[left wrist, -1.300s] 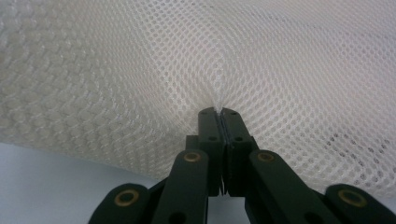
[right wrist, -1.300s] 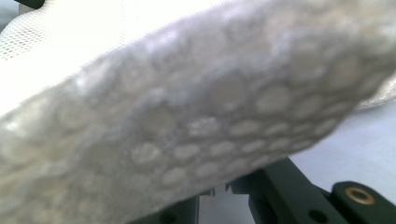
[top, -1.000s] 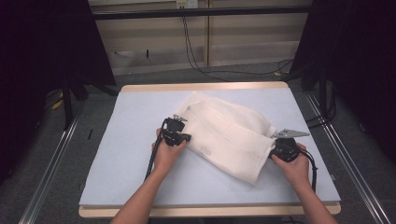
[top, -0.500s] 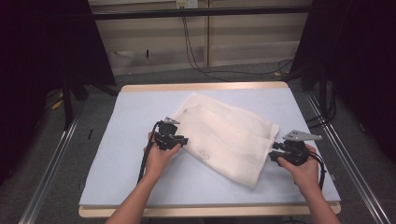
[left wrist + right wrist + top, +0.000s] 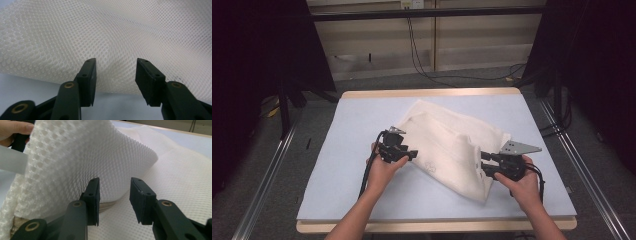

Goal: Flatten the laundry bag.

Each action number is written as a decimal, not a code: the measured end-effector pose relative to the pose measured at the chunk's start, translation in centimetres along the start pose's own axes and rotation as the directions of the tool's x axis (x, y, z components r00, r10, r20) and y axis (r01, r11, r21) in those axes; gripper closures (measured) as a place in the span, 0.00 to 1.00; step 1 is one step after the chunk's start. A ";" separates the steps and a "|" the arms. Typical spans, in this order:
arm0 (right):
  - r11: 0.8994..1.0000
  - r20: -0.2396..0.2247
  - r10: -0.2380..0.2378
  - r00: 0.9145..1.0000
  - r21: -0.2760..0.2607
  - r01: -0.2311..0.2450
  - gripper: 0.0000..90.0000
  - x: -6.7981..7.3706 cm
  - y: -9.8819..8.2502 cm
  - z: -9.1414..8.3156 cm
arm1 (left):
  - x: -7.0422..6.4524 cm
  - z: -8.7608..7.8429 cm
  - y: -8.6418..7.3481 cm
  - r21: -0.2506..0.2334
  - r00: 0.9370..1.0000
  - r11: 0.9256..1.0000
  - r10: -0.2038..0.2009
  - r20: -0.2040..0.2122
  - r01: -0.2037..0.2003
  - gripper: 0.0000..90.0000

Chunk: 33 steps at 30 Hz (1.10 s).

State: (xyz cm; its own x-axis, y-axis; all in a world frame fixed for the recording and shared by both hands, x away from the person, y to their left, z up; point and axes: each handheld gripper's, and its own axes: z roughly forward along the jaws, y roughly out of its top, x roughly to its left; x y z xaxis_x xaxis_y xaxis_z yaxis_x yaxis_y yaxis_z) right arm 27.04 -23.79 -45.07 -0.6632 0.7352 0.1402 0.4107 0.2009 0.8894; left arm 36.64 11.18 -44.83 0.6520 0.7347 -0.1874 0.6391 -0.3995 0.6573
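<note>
A white mesh cloth (image 5: 447, 140) lies bunched and slanted across the blue table mat (image 5: 352, 125). My left gripper (image 5: 413, 155) is at the cloth's left edge. Its jaws have just been opening and stand open, with the mesh (image 5: 112, 32) just beyond the pads and nothing pressed between them. My right gripper (image 5: 484, 164) is at the cloth's lower right corner. Its jaws have opened and then come in slightly. They are open, and a raised fold of mesh (image 5: 87, 157) stands right in front of them, untouched by the pads.
The mat lies on a wooden table whose front edge (image 5: 437, 226) runs near the person. Metal rails (image 5: 267, 180) run along the floor on both sides. Cables (image 5: 422, 55) hang at the back wall. The other hand (image 5: 15, 128) shows past the fold.
Both grippers held the cloth's edges shut a second ago. They have let go, opened, and drawn back slightly toward the person. The cloth has settled onto the mat.
</note>
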 end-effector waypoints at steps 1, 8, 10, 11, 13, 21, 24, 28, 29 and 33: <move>1.000 -0.011 -0.001 1.000 0.001 0.001 0.68 0.2 0.0 0.2 | 0.0 -0.1 0.0 0.008 1.000 1.000 0.005 0.000 -0.005 0.56; 0.999 -0.035 -0.032 0.999 0.035 0.033 0.69 1.2 -0.2 1.5 | -0.5 -0.1 0.3 0.009 1.000 1.000 0.019 -0.012 -0.019 0.50; 0.998 -0.039 -0.037 0.999 0.045 0.039 0.74 1.3 -0.3 1.7 | -0.6 -0.1 0.3 0.000 1.000 1.000 0.018 -0.011 -0.018 0.49; 0.998 -0.037 -0.031 0.999 0.054 0.033 0.77 1.4 -0.3 1.8 | -0.6 -0.2 0.4 -0.002 1.000 1.000 0.021 -0.007 -0.021 0.48; 0.997 -0.035 -0.030 0.999 0.077 0.033 0.87 1.5 -0.4 1.8 | -0.7 -0.2 0.5 -0.002 1.000 1.000 0.022 -0.014 -0.022 0.44; 0.988 -0.082 -0.027 0.996 0.150 0.039 1.00 2.2 -0.9 2.6 | -1.3 -0.3 1.2 -0.010 1.000 1.000 -0.003 0.019 0.004 0.33; 0.982 -0.096 -0.051 0.994 0.178 0.067 1.00 2.6 -1.1 3.0 | -1.6 -0.1 1.4 -0.007 0.999 1.000 -0.008 0.045 0.008 0.30; 0.977 -0.115 -0.053 0.992 0.201 0.075 1.00 2.9 -1.3 3.4 | -1.9 0.3 1.6 -0.006 0.998 1.000 -0.009 0.067 0.010 0.28; 0.976 -0.118 -0.052 0.992 0.203 0.075 1.00 2.9 -1.4 3.5 | -2.1 0.4 1.6 -0.008 0.997 1.000 -0.015 0.069 0.016 0.28; 0.973 -0.127 -0.062 0.990 0.214 0.088 1.00 3.2 -1.5 3.7 | -2.5 0.9 1.7 -0.014 0.996 1.000 -0.014 0.088 0.015 0.27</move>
State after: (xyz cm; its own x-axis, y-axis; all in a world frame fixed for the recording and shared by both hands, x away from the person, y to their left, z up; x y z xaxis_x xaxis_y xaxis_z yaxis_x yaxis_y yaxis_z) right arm 26.63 -19.39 -47.57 -0.7613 0.6334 0.1388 0.4749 0.3990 0.7844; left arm 36.44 8.16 -43.85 0.6765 0.6889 -0.2604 0.6432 -0.3803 0.6646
